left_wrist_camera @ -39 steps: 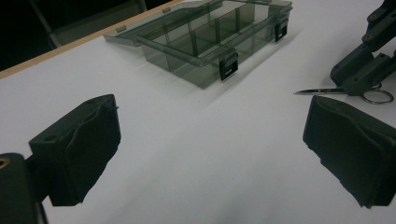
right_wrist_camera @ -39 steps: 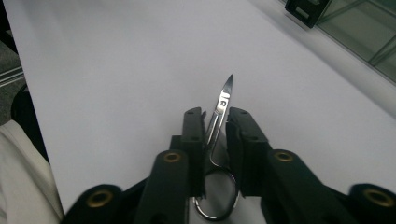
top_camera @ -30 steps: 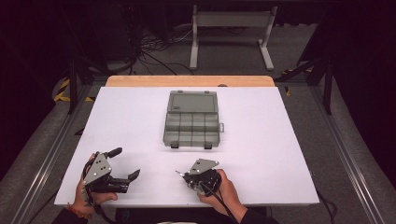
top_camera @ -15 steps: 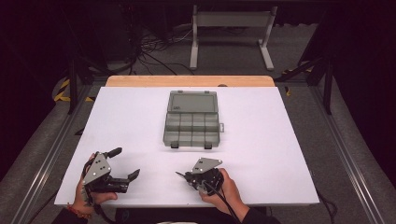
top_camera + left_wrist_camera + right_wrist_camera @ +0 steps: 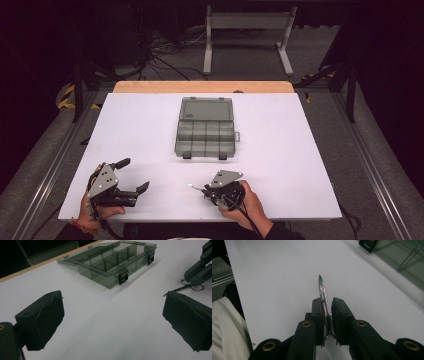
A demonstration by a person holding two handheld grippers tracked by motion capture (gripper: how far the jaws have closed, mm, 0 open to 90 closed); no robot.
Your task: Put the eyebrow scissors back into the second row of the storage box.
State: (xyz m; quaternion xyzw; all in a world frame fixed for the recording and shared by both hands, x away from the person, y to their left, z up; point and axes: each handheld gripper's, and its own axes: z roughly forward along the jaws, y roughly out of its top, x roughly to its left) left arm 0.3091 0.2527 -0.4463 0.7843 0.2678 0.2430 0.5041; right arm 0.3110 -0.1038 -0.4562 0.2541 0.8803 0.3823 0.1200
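Scissors [image 5: 323, 296] sit between the right gripper's [image 5: 327, 308] nearly closed jaws, which have just been opening a little; whether the pads still pinch them I cannot tell. Blades point out over bare table [image 5: 300, 150]. The left gripper [image 5: 131, 176] rests released, jaws wide, near the front edge. Farther off, the compartment box [image 5: 206, 135] lies open mid-table, seemingly the destination, so the carry remains. White surface between offers free room.
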